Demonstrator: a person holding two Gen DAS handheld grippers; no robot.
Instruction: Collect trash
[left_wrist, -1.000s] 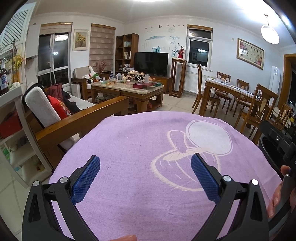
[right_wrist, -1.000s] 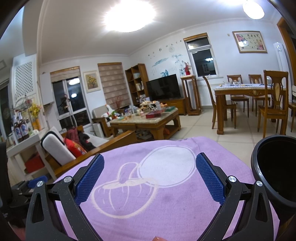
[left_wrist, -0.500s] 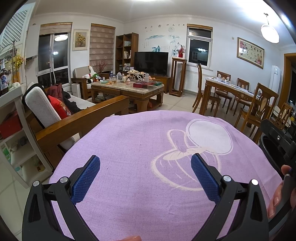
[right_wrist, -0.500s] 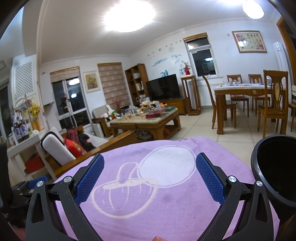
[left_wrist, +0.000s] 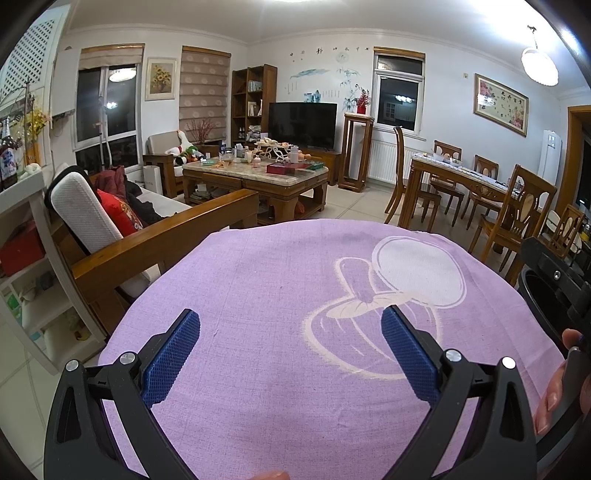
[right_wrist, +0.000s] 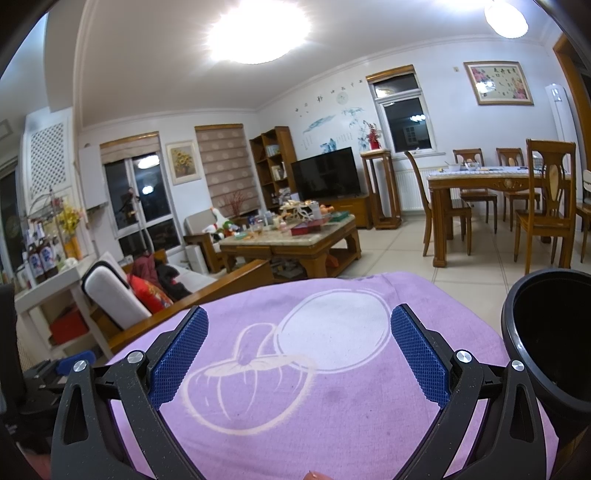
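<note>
Hovering over a purple cloth (left_wrist: 295, 332), the left gripper (left_wrist: 290, 347) stood wide apart, gripping nothing. The right gripper (right_wrist: 299, 350) gaped likewise, empty, a black bin (right_wrist: 546, 332) at its right.

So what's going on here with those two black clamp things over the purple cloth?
A person is holding a two-finger gripper in each hand over a purple cloth with a pale outline drawing, in a living room. The left gripper and the right gripper both stand open with nothing between their blue pads. A round black bin sits at the cloth's right edge. No trash shows on the cloth, so nothing has been picked up at this moment.
</note>
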